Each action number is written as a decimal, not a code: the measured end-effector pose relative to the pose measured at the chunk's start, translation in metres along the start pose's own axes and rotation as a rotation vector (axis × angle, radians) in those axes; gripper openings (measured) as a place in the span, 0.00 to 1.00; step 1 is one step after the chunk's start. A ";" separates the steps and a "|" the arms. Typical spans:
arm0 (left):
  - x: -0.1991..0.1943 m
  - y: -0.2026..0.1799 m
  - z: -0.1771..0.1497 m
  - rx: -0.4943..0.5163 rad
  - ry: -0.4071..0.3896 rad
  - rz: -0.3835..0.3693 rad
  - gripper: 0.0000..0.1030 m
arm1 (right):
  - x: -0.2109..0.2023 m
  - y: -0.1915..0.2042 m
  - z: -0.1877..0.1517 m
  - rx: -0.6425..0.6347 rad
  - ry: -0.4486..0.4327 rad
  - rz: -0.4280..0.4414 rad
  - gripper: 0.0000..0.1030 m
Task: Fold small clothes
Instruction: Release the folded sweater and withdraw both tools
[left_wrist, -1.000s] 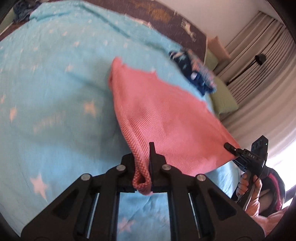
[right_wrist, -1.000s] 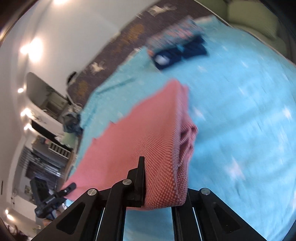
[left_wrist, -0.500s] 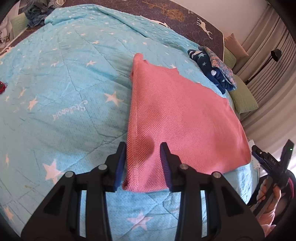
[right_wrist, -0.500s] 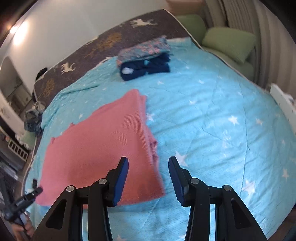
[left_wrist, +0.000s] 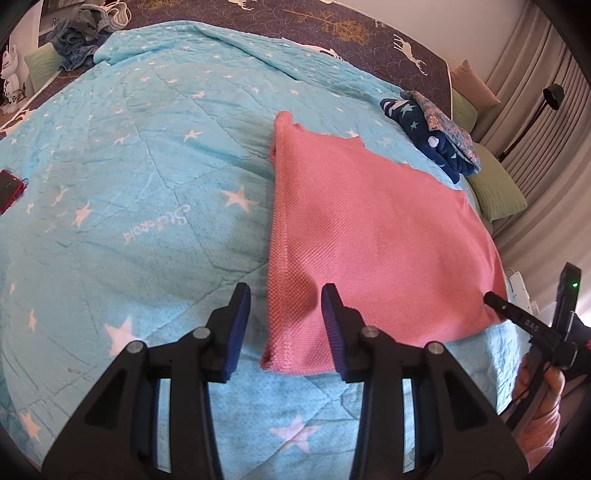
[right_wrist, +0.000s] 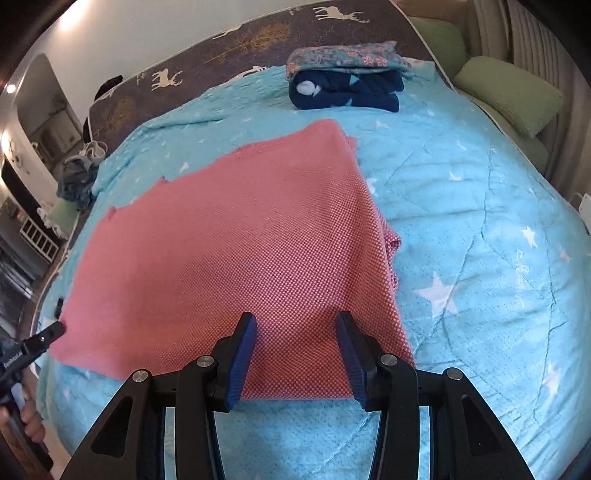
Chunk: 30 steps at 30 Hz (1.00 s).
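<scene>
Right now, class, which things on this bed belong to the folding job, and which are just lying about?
Job:
pink woven garment
left gripper
right gripper

Lying about:
navy star-print folded clothes
red phone
green pillow

A pink woven garment (left_wrist: 369, 229) lies folded flat on the blue star-patterned quilt (left_wrist: 129, 177), its doubled edge slightly uneven, well apart from a stack of folded clothes (right_wrist: 345, 79) near the quilt's far edge.

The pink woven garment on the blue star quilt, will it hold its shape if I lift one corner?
Probably not: the pink woven garment lies limp in flat folded layers, so it would likely drape and unfold. It looks thin, probably light. Its textured weave should grip the pads rather than slip.
</scene>
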<state>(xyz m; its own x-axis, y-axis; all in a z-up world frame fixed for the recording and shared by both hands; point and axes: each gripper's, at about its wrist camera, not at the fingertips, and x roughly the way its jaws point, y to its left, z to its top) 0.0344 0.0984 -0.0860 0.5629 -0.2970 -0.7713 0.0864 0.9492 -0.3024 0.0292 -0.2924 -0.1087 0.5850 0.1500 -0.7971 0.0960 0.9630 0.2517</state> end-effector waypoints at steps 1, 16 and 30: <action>0.000 0.001 0.000 0.003 -0.002 0.004 0.39 | -0.001 0.005 0.001 -0.018 -0.003 -0.018 0.45; -0.042 0.072 0.010 -0.115 -0.128 0.064 0.52 | -0.024 0.193 -0.050 -0.729 -0.205 0.070 0.73; -0.068 0.109 -0.005 -0.163 -0.169 0.089 0.54 | 0.045 0.294 -0.081 -0.944 -0.184 0.046 0.36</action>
<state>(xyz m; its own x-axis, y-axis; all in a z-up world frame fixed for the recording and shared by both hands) 0.0013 0.2215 -0.0695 0.6933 -0.1783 -0.6982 -0.0959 0.9374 -0.3347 0.0187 0.0159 -0.1151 0.6965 0.2321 -0.6789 -0.5713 0.7519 -0.3290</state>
